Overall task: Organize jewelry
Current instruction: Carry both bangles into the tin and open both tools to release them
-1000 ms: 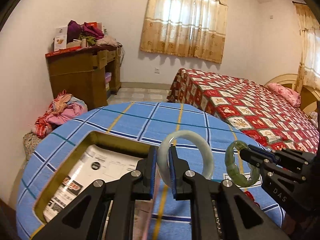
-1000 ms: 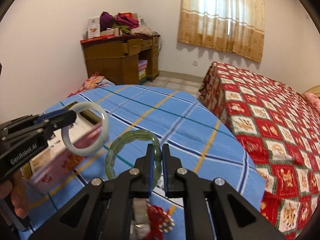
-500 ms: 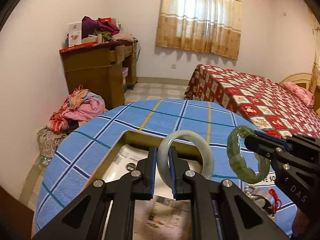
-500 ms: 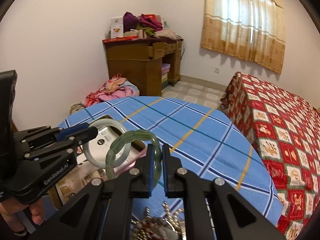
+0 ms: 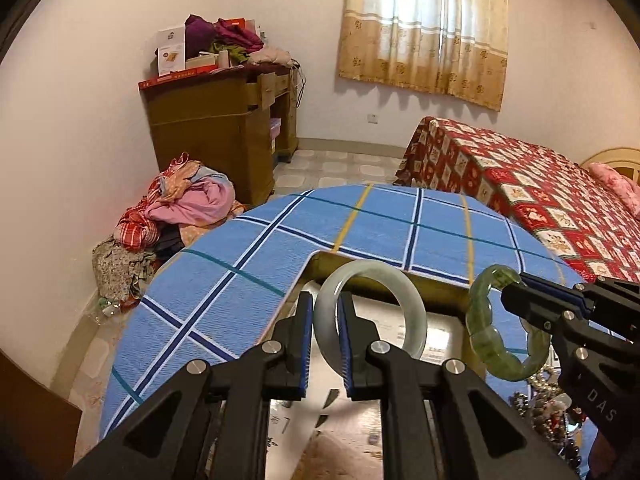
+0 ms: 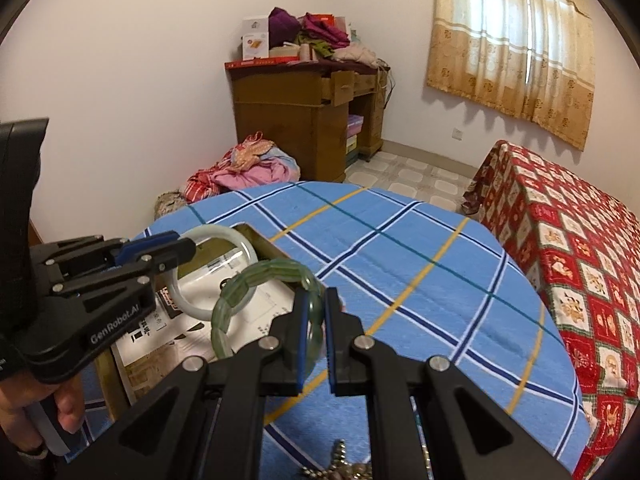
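A pale jade bangle (image 5: 416, 314) stands upright with my left gripper (image 5: 325, 320) shut on its near rim. It hangs over an open box (image 5: 400, 278) with printed papers inside. To the right, my right gripper (image 5: 510, 294) is shut on a darker green carved bangle (image 5: 478, 320). In the right wrist view the same gripper (image 6: 318, 314) clamps the carved bangle (image 6: 272, 270) above the box's (image 6: 264, 245) right edge. The left gripper (image 6: 188, 246), held by a hand (image 6: 68, 412), carries the pale bangle (image 6: 224, 234) just beyond it. A heap of beaded jewelry (image 5: 548, 404) lies on the cloth at the near right.
The round table carries a blue plaid cloth (image 6: 400, 264). Behind it stand a wooden desk (image 5: 224, 132) piled with clothes and boxes, a clothes heap (image 5: 188, 204) on the floor, and a bed with a red patterned cover (image 5: 540, 192) on the right.
Both grippers have carried their bangles leftwards across the table and now hang over the box. The jewelry heap has slid to the near right of both views. Grips are unchanged.
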Available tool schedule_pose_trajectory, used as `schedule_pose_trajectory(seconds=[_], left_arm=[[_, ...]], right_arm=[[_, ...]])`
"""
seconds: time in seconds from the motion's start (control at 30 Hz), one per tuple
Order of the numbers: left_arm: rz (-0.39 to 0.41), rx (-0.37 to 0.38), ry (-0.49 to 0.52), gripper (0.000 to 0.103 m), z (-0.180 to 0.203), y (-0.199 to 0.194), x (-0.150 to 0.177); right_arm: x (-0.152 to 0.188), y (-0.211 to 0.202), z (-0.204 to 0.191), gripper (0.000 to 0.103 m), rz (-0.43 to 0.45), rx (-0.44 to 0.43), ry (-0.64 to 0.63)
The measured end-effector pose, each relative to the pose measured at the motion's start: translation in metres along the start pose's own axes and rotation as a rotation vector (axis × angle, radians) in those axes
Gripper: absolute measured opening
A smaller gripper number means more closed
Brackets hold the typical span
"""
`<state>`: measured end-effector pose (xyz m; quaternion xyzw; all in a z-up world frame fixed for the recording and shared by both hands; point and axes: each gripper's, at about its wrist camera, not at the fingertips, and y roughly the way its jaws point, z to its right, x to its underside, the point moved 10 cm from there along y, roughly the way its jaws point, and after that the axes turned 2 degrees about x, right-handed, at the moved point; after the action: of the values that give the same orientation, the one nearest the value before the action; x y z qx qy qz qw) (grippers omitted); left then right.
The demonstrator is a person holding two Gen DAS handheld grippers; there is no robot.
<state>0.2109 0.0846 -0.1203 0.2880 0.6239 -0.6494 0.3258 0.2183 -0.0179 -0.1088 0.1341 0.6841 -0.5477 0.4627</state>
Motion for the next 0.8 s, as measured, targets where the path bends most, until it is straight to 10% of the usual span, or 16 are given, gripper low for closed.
schedule_pose_trajectory(seconds=[0.8], left_arm=[[-0.057,-0.029,0.005,0.013,-0.012,0.022,0.011]], right_arm=[[0.011,0.042,-0.013,0.010,-0.075,0.060,-0.058]])
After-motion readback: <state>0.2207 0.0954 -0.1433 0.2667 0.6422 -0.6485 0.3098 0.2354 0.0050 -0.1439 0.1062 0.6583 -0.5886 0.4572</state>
